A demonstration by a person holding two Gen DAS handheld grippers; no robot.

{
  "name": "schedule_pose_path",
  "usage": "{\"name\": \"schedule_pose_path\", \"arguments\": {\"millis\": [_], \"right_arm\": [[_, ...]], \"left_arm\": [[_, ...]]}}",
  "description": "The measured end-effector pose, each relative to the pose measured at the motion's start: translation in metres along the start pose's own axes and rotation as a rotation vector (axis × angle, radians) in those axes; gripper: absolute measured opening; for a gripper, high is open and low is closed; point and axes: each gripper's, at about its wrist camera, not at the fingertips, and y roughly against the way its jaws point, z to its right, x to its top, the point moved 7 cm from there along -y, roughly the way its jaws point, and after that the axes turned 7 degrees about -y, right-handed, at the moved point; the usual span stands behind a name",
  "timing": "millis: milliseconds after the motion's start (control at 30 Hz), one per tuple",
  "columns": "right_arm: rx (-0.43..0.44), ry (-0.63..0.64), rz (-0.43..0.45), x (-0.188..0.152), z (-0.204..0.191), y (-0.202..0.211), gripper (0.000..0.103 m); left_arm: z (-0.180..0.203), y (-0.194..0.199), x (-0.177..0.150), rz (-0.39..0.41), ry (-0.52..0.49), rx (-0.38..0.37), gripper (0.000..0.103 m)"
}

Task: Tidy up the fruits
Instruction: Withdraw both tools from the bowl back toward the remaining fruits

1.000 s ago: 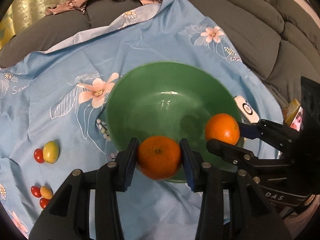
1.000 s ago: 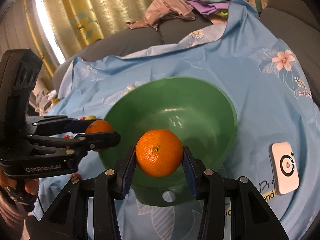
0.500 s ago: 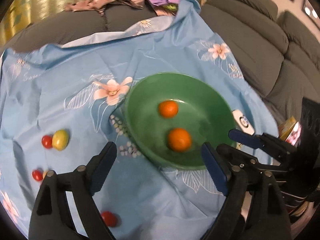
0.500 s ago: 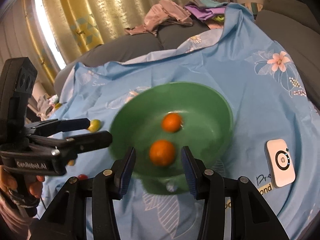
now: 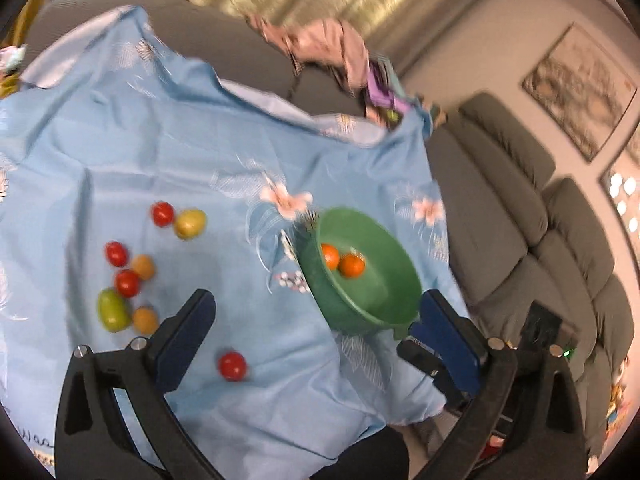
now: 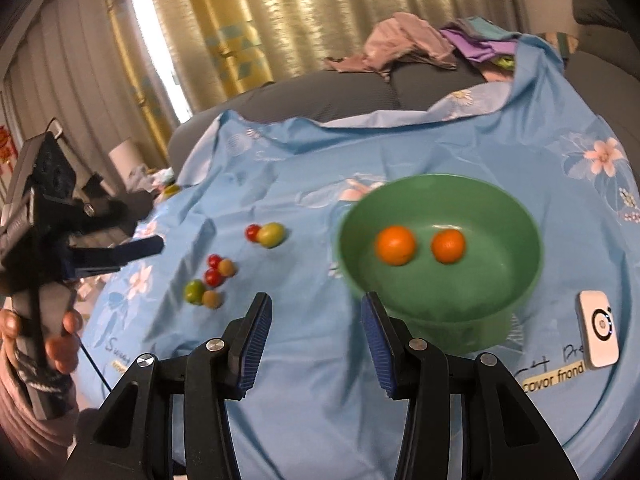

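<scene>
Two oranges [image 6: 395, 245] [image 6: 448, 246] lie side by side in the green bowl [image 6: 460, 312] on the blue flowered cloth [image 6: 320, 168]. My right gripper [image 6: 314, 300] hangs open and empty just before the bowl's left rim. My left gripper [image 5: 316, 300] is held back and above the cloth. Its jaws are opening wide, with nothing between them. In the left wrist view the bowl [image 5: 384, 292] with the oranges [image 5: 330, 256] sits ahead, right of centre. A lone red tomato [image 5: 232, 366] lies near the left finger. A cluster of small red, orange and green fruits [image 5: 127, 283] lies further left.
A white device [image 6: 599, 328] lies on the cloth right of the bowl. A person's hand [image 6: 60, 344] holds the left gripper at the far left. Crumpled clothes [image 6: 404, 46] sit on the grey sofa [image 5: 520, 220] behind. A red tomato and a yellow-green fruit [image 6: 270, 234] lie together.
Both grippers have let their oranges go into the bowl and drawn back. The left one swung left, rolled and spread its jaws wide. More loose fruit is now in view.
</scene>
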Motion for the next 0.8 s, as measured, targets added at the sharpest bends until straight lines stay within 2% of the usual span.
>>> {"name": "schedule_pose_path", "arguments": {"millis": [67, 167, 267, 300, 333, 433, 467, 567, 733, 800], "right_arm": [[0.01, 0.014, 0.0, -0.001, -0.009, 0.002, 0.047], [0.024, 0.033, -0.003, -0.004, -0.022, 0.003, 0.047], [0.04, 0.058, -0.009, -0.007, -0.035, 0.002, 0.047], [0.043, 0.069, -0.011, -0.01, -0.039, 0.002, 0.047], [0.043, 0.074, -0.014, -0.011, -0.041, 0.001, 0.047], [0.036, 0.087, -0.029, -0.016, -0.046, -0.004, 0.047], [0.033, 0.088, -0.035, -0.018, -0.047, -0.005, 0.047], [0.029, 0.088, -0.051, -0.02, -0.048, -0.01, 0.047], [0.027, 0.088, -0.066, -0.022, -0.05, -0.017, 0.047], [0.028, 0.083, -0.076, -0.022, -0.049, -0.021, 0.047]], "left_arm": [[-0.002, 0.02, 0.003, 0.064, 0.014, -0.002, 0.102], [0.004, 0.049, 0.008, 0.183, -0.018, -0.036, 0.102], [0.008, 0.065, 0.004, 0.253, -0.045, -0.059, 0.103], [0.009, 0.067, -0.001, 0.267, -0.054, -0.041, 0.103], [0.006, 0.064, -0.006, 0.258, -0.056, -0.023, 0.103], [-0.006, 0.042, -0.027, 0.116, 0.013, -0.093, 0.103], [-0.011, 0.037, -0.032, 0.099, 0.036, -0.084, 0.103], [-0.027, 0.028, -0.04, 0.059, 0.028, -0.002, 0.103], [-0.052, 0.027, -0.039, 0.05, 0.016, 0.084, 0.102], [-0.064, 0.026, -0.041, 0.026, 0.011, 0.145, 0.102]]}}
